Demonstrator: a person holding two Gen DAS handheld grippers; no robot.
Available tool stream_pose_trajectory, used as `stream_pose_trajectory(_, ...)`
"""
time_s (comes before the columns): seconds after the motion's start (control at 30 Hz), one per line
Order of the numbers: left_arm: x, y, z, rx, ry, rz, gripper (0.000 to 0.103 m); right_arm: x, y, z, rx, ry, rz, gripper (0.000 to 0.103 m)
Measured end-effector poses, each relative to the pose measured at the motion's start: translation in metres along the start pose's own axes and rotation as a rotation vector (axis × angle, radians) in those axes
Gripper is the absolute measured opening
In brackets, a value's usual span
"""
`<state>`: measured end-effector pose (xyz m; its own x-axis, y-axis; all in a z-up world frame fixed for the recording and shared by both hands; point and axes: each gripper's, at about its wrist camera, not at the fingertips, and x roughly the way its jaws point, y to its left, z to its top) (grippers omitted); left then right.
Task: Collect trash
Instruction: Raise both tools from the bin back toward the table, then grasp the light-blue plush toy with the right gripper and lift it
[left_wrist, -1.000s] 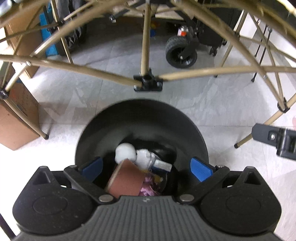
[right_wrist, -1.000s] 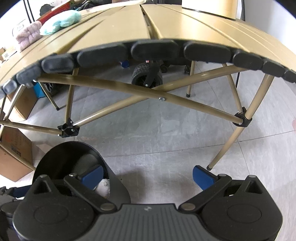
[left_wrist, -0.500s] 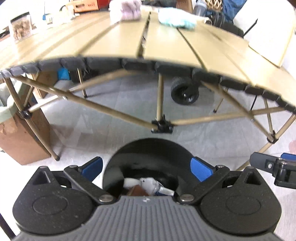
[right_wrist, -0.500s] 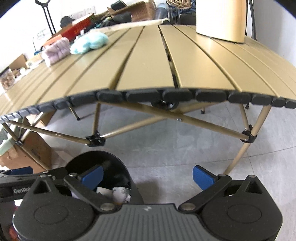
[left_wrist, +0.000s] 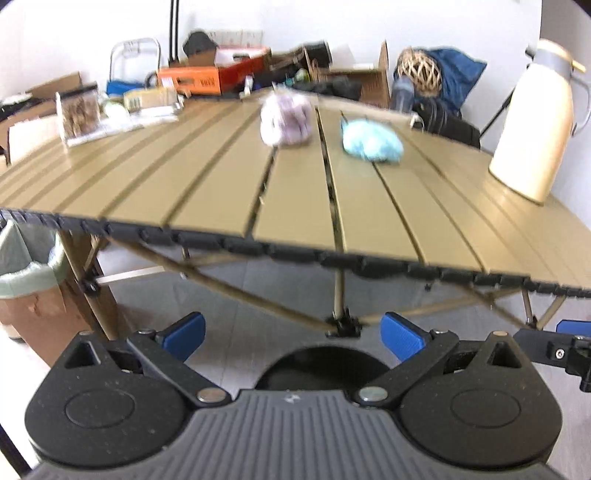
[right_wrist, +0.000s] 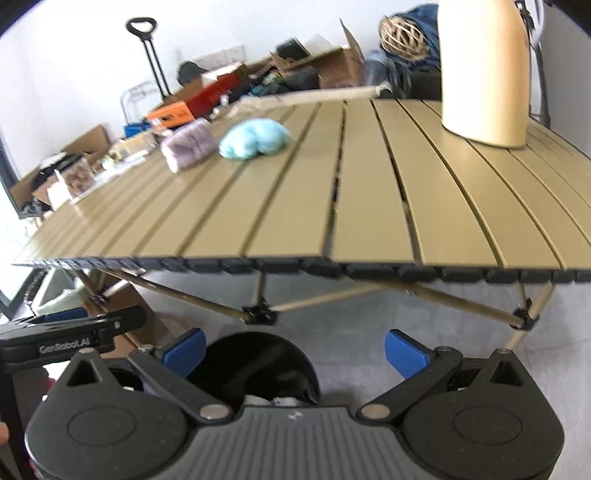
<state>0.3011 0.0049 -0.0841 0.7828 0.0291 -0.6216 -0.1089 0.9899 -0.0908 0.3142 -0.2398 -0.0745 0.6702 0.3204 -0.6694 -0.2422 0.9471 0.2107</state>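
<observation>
Left wrist view: we hold both the left gripper (left_wrist: 291, 330) and right gripper (right_wrist: 293, 345) spread, empty, above the black bin (right_wrist: 255, 363); next, approach the table (left_wrist: 295, 192) level.

Slatted tan worktop (left_wrist: 207, 192): cream jug (left_wrist: 535, 122) upright at right edge; lilac fluffy bundle (left_wrist: 286, 120) just beside blue fluffy bundle (left_wrist: 371, 142), apart. Clear snack container (left_wrist: 78, 110) far left. Cardboard boxes (right_wrist: 332, 66) behind.
</observation>
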Motion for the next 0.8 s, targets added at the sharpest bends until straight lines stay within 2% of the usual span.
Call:
stream_pose_trajectory(0.37,-0.018,0.004,0.020,0.010,-0.131,0.029,0.103,-0.007,0.020,0.023,0.021,-0.107,0.094,0.103)
stream_pose_trajectory(0.63,-0.009,0.013,0.049,-0.009,-0.195,0.024,0.103,0.003,0.030,0.039,-0.006,-0.208,0.031,0.103)
stream_pose_trajectory(0.8,0.003,0.023,0.074,-0.042,-0.209,0.028,0.103,0.014,0.028,0.052,0.009,-0.239,0.064,0.103)
